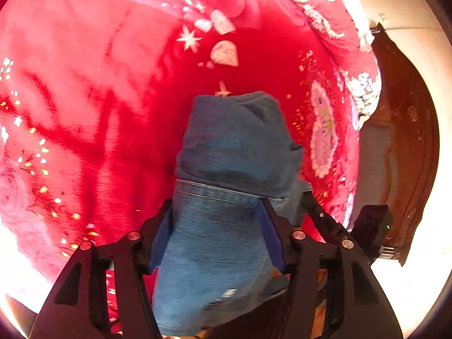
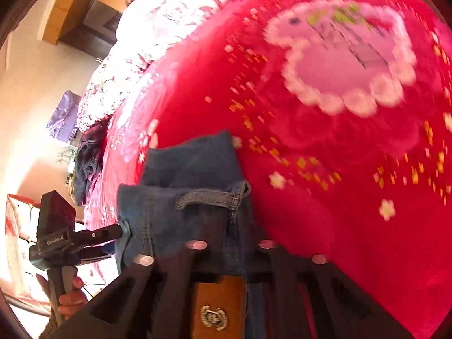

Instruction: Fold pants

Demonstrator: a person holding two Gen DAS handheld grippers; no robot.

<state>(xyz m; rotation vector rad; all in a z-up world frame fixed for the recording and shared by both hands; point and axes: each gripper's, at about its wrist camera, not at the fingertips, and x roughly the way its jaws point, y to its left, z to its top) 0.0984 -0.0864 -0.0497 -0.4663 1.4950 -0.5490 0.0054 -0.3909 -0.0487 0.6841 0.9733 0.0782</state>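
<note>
The blue denim pants point(image 1: 231, 169) hang lifted above the red blanket, gathered into a narrow bundle. My left gripper point(image 1: 216, 231) is shut on the denim, with the cloth pressed between its blue pads point(image 1: 269, 237). In the right wrist view the waistband with a belt loop point(image 2: 209, 199) and a brown leather patch point(image 2: 217, 305) drapes over my right gripper point(image 2: 226, 243), which is shut on the pants point(image 2: 192, 192); its fingertips are hidden by the cloth. The left gripper point(image 2: 113, 233) shows at the left, gripping the pants' edge.
A red floral blanket point(image 1: 84, 113) covers the bed under the pants. A dark wooden bed frame point(image 1: 406, 141) stands at the right. Another dark denim garment point(image 2: 87, 163) lies at the bed's edge. A wardrobe point(image 2: 79, 8) and pale floor lie beyond.
</note>
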